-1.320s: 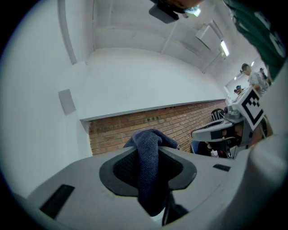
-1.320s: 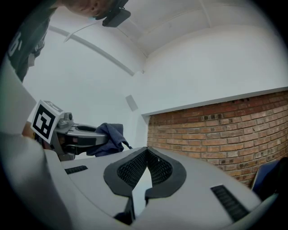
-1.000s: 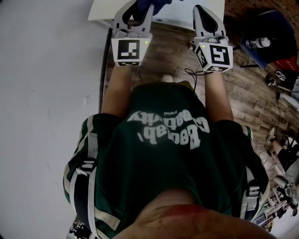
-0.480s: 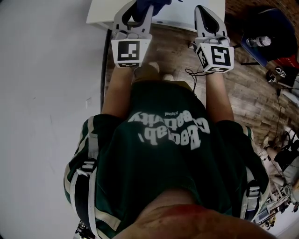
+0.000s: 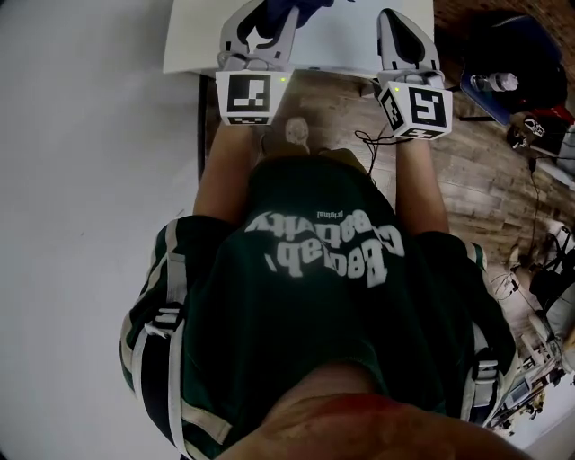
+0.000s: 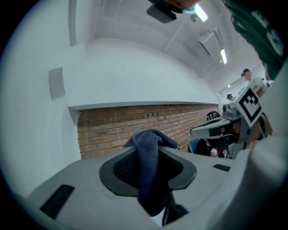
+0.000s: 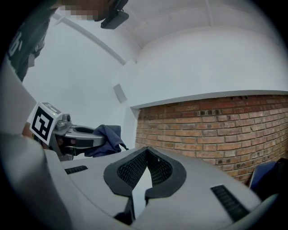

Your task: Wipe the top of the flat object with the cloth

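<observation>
Wooden flooring (image 5: 485, 180) is seen beneath the person, with the white flat object (image 5: 337, 40) just ahead. A blue cloth (image 6: 148, 175) is clamped in the left gripper's (image 5: 260, 22) jaws over its near edge, apparently readied for wiping; the right gripper's (image 7: 146, 155) jaws are closed on nothing.

A person in a dark green shirt (image 5: 314, 296) with white lettering stands on a wood-plank floor (image 5: 485, 180) beside a white wall (image 5: 81, 225). A red brick wall (image 7: 216, 130) runs ahead; a pale bottle (image 5: 499, 83) lies at right.
</observation>
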Demonstrator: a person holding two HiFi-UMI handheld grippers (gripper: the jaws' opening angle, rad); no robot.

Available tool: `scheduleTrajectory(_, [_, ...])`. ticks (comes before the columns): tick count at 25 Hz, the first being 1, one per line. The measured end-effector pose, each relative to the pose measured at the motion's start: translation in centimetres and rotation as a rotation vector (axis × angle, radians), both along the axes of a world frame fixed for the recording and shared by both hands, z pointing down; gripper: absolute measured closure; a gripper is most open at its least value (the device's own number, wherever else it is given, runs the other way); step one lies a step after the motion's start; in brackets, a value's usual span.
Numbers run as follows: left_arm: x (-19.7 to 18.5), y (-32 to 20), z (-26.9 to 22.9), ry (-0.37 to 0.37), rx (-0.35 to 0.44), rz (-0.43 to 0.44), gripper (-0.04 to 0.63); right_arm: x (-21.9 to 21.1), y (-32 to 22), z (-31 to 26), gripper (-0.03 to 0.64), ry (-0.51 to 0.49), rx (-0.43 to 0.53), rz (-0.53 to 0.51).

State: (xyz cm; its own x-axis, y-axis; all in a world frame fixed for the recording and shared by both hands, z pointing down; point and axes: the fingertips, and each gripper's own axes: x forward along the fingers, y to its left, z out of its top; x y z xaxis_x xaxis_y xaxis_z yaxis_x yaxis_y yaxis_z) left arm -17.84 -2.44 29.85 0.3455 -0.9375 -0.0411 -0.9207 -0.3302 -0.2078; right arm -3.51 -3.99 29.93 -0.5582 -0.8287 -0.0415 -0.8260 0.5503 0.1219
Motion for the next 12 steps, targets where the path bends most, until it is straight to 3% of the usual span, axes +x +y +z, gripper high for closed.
scheduleTrajectory(6, [-0.4, -5.6, 0.0, -0.007, -0.025, 0.054, 0.482, 0.2, -4.7, -0.4, 0.623, -0.008, -0.014, 0.058])
scheduleTrajectory(12, [-1.7, -6.3, 1.9, 0.005, -0.036, 0.090, 0.482, -0.8, -4.9, 1.5, 0.623, -0.018, -0.040, 0.115])
